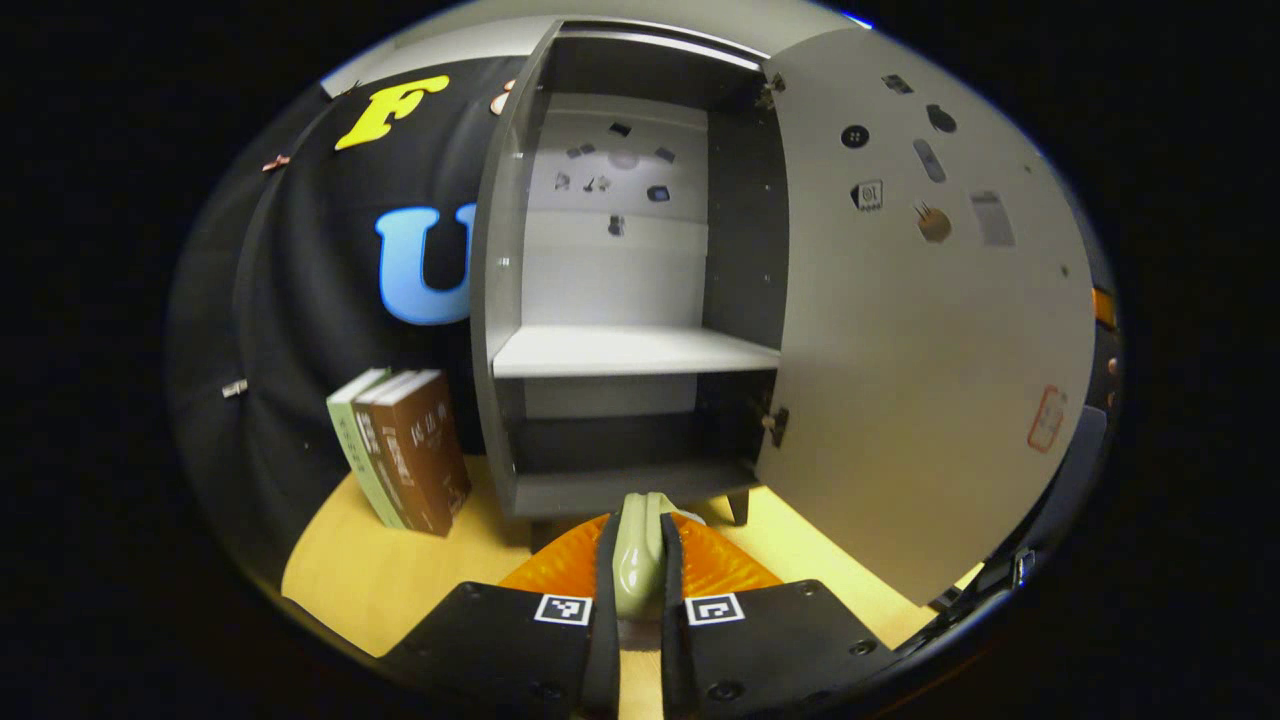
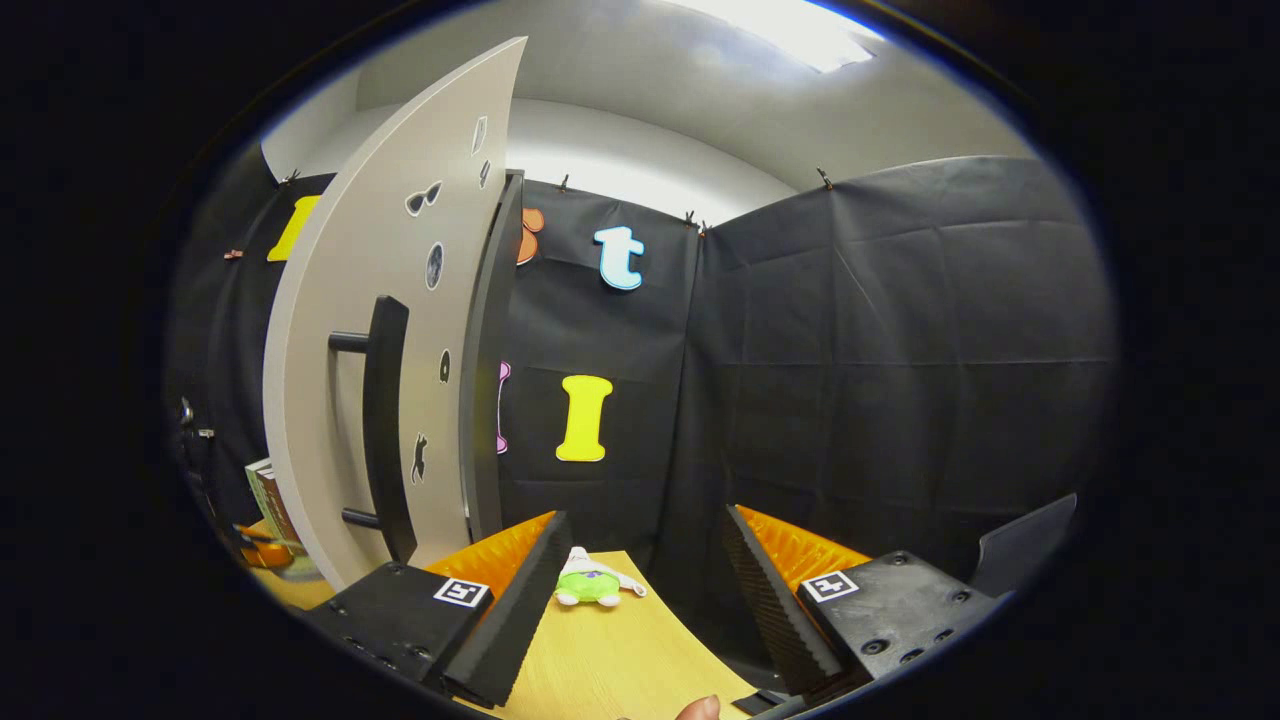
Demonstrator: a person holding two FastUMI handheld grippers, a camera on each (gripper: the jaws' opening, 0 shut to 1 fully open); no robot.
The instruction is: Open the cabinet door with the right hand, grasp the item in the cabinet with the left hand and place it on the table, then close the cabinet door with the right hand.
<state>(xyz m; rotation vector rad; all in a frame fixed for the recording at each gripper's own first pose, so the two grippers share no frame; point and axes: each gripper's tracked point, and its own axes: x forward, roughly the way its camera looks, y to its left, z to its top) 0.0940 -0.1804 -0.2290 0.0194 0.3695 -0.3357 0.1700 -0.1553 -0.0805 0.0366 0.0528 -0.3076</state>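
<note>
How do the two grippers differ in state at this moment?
The left gripper is shut on a pale green item; the right gripper is open and holds nothing. The left gripper faces the open cabinet; the right gripper sits beside the cabinet door, off its black handle. Both hover over the wooden table.

The grey cabinet (image 1: 620, 300) stands at centre frame, its shelves bare. Its door (image 1: 930, 300) swings wide open at right. A pale green item (image 1: 640, 555) sits upright at bottom centre, pinched between gripper fingers.
</note>
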